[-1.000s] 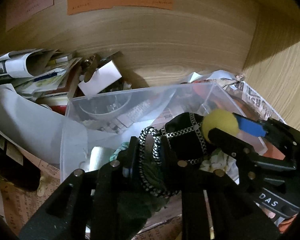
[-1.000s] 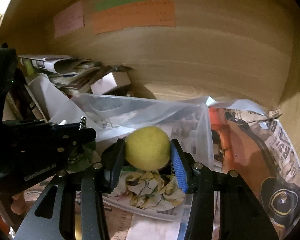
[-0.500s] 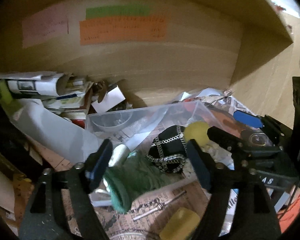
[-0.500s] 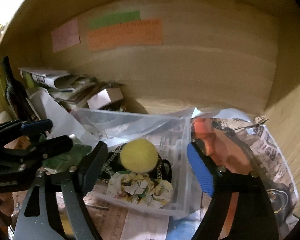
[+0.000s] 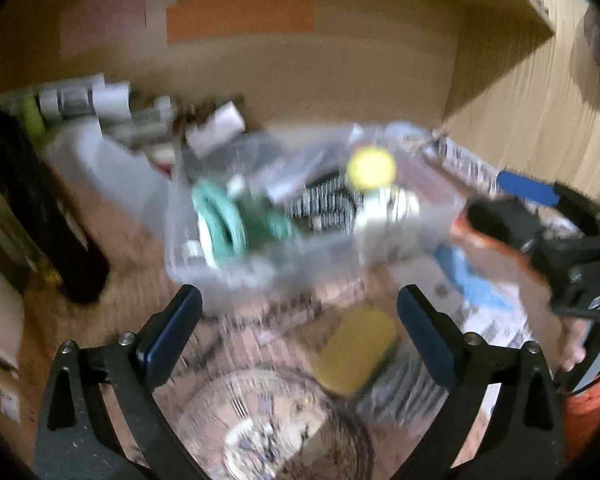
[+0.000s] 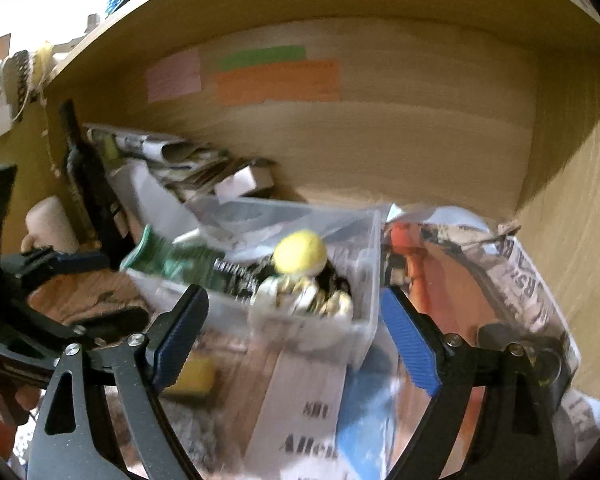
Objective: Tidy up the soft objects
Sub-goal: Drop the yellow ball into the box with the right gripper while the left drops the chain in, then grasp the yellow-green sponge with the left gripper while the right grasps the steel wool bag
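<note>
Left gripper point(image 5: 298, 316) spread wide, empty. We judge yellow rectangular sponge point(image 5: 356, 350), lying before clear plastic bin point(image 6: 352, 330), light, squashy: pinch across narrow sides. Yellow fuzzy ball point(image 6: 300, 257) in bin. Right gripper point(image 6: 294, 326) spread wide, empty.

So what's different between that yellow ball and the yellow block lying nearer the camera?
The yellow ball is round; the yellow block looks flat and oblong. The ball sits inside the clear bin, on top of other items; the block lies outside it, on the papers in front. The ball is a brighter lemon yellow, the block duller. Neither is held; both grippers are open.
</note>
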